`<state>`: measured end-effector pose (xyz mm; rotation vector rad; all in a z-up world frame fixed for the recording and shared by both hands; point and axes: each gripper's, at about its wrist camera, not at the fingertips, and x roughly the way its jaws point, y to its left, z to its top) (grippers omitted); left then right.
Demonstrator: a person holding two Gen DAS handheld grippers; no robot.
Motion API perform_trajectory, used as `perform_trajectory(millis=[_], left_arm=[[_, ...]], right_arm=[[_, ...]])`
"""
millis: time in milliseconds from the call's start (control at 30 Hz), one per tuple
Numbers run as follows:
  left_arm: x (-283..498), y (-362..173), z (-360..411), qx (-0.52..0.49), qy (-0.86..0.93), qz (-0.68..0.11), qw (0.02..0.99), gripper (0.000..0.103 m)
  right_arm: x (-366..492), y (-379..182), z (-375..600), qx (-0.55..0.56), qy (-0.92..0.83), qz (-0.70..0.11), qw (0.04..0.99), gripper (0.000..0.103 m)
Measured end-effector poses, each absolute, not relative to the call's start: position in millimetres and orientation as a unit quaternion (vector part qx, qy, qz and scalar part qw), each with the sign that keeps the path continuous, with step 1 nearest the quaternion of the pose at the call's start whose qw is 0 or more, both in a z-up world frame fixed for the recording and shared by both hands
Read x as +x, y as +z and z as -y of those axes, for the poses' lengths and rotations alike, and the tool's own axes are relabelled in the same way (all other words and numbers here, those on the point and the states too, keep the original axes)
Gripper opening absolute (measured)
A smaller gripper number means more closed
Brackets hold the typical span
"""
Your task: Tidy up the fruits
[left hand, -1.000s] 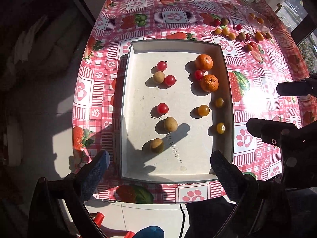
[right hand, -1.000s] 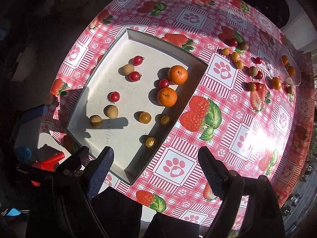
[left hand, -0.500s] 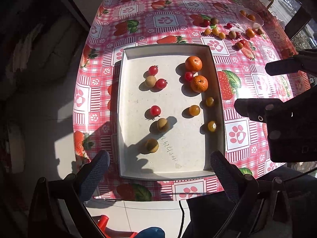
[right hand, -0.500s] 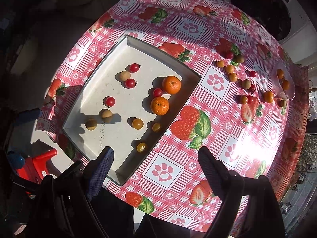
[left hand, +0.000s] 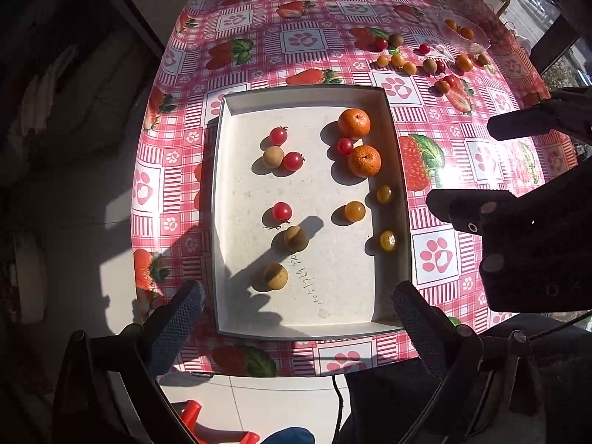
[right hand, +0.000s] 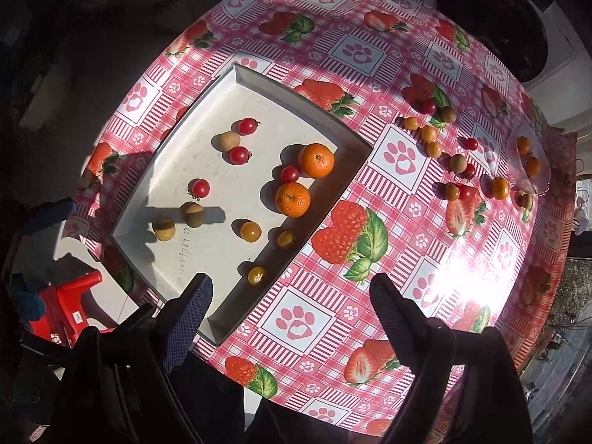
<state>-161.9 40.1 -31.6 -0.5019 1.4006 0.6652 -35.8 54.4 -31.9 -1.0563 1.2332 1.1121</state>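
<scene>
While both tools hang above the desk pointing down, the left tool (left hand: 296, 318) and right tool (right hand: 292, 303) stand wide apart, gripping nothing. A white tray (left hand: 222, 222) near the desk's front edge holds two oranges (left hand: 354, 123), cherry tomatoes and small brown and yellow fruits — more loose fruits (right hand: 429, 133) lie scattered toward the far right corner.

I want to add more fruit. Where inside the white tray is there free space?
The white rectangular tray is bare along its far wall and its near edge. Its right side is crowded around the two orange mandarins.
</scene>
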Motion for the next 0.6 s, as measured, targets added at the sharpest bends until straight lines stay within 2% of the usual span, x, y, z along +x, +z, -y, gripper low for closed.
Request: perform_trajectory(millis=[600], left_arm=[[-163.0, -32.5, -40.9, -0.225, 0.297, -0.63, 0.681, 0.102]], right_arm=[[-35.5, -34.5, -54.3, -0.457, 0.482, -0.52, 0.538, 0.089]])
